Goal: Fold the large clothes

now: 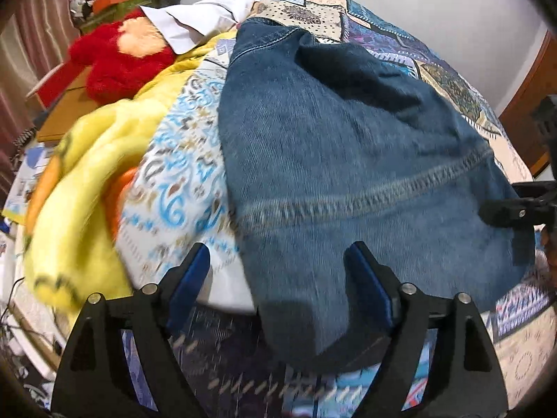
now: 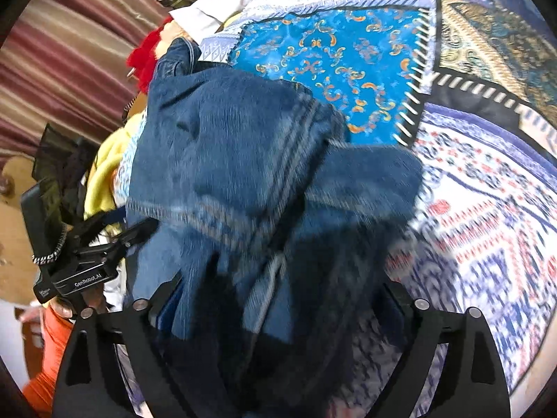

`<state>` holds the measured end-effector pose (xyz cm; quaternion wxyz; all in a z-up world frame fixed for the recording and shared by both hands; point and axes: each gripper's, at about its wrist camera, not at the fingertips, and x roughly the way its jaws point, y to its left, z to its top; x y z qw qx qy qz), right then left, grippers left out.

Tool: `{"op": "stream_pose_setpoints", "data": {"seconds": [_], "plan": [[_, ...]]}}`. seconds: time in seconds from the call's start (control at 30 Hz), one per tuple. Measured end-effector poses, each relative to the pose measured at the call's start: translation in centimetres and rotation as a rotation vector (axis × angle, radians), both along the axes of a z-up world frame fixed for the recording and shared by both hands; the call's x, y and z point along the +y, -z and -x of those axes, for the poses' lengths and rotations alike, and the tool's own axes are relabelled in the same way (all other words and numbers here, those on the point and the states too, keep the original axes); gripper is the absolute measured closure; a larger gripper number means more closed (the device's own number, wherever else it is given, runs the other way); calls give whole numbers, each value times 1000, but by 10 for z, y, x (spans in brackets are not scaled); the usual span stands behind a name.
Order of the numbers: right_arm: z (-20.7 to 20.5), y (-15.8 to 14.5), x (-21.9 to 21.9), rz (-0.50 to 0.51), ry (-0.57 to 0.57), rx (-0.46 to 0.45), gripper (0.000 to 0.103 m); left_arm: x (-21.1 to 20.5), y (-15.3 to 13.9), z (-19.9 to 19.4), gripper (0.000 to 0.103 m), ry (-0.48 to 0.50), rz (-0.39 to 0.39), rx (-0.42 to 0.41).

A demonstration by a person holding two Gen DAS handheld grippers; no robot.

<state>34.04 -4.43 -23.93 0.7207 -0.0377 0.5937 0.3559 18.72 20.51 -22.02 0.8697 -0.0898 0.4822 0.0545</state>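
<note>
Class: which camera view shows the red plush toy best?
The left wrist view: the red plush toy lies in full sight, left of the denim garment. The right wrist view shows only a red sliver behind the denim.

Both wrist views close, angled down, sharing denim garment (image 1: 348,160) (image 2: 243,181) on patchwork bedspread (image 1: 383,31) (image 2: 487,209)

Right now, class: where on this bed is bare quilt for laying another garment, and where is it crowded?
Free: the patchwork quilt right of the denim jacket, including its blue panel. Crowded: left of the jacket, with yellow blanket, red plush toy and white shirt.
</note>
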Motion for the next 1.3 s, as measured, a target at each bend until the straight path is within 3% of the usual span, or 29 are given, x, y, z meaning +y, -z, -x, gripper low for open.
{"op": "stream_pose_setpoints", "data": {"seconds": [0.17,0.3,0.43,0.63,0.77,0.87,0.97,1.0,1.03,1.13,1.3], "plan": [[13,-16,-13,12,-15,-65,12,-4,-1,9,21,16,-54,3],[21,-41,-24,26,-44,-192,12,-10,-11,-5,21,57,-122,23],[11,-67,-30,0,6,-297,12,-11,-38,-30,21,35,-181,-49],[-13,-86,-10,-84,79,-374,11,-5,-53,-87,20,-15,-161,-106],[-25,-72,19,-95,43,-373,11,-1,-35,-134,19,-52,-79,-66],[-31,-43,39,-22,6,-364,11,2,-7,-166,19,-82,-49,-3],[-40,-6,44,59,-1,-315,12,-10,9,-178,14,-88,-167,15],[-43,0,38,35,28,-272,11,-18,11,-177,14,-71,-225,15],[-45,0,33,8,52,-238,11,-26,11,-173,14,-48,-279,11],[-45,-12,23,-12,85,-210,11,-39,5,-153,14,15,-321,3],[-18,-59,4,-84,131,-272,11,-48,-35,-103,14,37,-357,-64]]}}
